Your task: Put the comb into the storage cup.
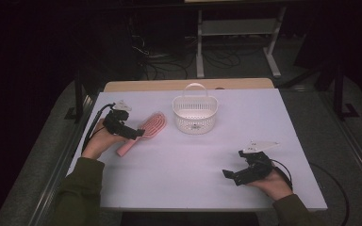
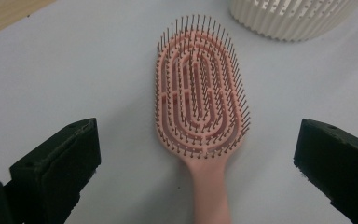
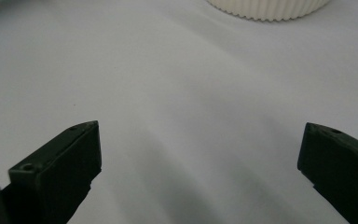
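On the left half of the white table (image 1: 184,165), a pink oval plastic hairbrush with fine dark bristles (image 1: 145,131) lies flat, bristles up, its head angled toward the white slatted plastic basket with a hoop handle (image 1: 194,113) that stands just beyond it near the table's middle. The left gripper (image 1: 132,133) hangs low over the brush's handle end; in the left gripper view its two black jaws stand spread wide, one on each side of the brush (image 2: 199,107), with the handle running down between them and nothing yet pinched. The right gripper (image 1: 230,175) rests well apart at the near right of the table, its jaws likewise spread wide over bare table surface, holding nothing.

The step in hand looks like a pickup of the brush, probably for placing in the basket. To do it well, the left gripper should settle lower so the jaw pads meet the handle's sides rather than the bristled head, where the pins would give a soft, slipping hold. Closing close to where handle meets head would likely keep the brush from tipping nose-down when lifted. The jaws should stay centred, so neither one nudges the brush sideways before contact.
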The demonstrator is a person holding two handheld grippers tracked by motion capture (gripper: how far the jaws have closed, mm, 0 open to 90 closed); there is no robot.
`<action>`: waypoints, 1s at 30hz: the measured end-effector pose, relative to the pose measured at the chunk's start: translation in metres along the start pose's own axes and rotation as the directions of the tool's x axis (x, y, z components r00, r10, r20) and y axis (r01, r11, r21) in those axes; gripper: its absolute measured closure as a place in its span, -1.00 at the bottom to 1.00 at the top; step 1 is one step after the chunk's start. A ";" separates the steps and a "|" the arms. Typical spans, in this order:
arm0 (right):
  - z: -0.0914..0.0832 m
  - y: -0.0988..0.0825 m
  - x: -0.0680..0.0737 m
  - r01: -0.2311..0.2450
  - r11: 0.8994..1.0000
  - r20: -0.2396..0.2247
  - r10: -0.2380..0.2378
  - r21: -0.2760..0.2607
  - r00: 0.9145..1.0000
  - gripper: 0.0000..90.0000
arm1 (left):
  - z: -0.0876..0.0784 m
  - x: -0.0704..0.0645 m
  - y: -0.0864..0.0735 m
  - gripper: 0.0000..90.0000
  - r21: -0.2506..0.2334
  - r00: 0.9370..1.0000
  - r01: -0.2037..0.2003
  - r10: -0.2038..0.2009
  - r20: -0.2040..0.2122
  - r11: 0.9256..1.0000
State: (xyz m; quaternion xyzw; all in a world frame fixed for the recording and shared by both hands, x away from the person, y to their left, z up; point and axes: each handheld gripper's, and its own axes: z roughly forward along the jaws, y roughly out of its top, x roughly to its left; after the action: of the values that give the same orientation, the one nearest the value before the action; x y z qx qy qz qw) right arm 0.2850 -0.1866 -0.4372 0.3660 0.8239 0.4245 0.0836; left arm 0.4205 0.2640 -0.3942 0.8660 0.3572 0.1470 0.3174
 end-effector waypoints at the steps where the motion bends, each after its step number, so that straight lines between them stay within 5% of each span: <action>1: 0.000 0.000 0.000 0.000 1.000 0.000 0.000 0.000 1.000 -1.00 | 0.001 0.000 0.000 -0.99 0.008 1.000 -0.001 0.001 0.001 1.000; 30: -0.001 0.000 -0.001 -0.004 1.000 0.001 0.004 -0.003 1.000 -1.00 | 0.015 -0.006 -0.004 -0.61 0.119 1.000 0.000 0.000 0.004 0.993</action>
State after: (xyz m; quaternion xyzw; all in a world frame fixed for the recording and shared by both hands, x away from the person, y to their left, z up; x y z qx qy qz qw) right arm 0.2852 -0.1873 -0.4369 0.3677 0.8224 0.4259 0.0835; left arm 0.4211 0.2549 -0.4083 0.8836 0.3647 0.1238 0.2661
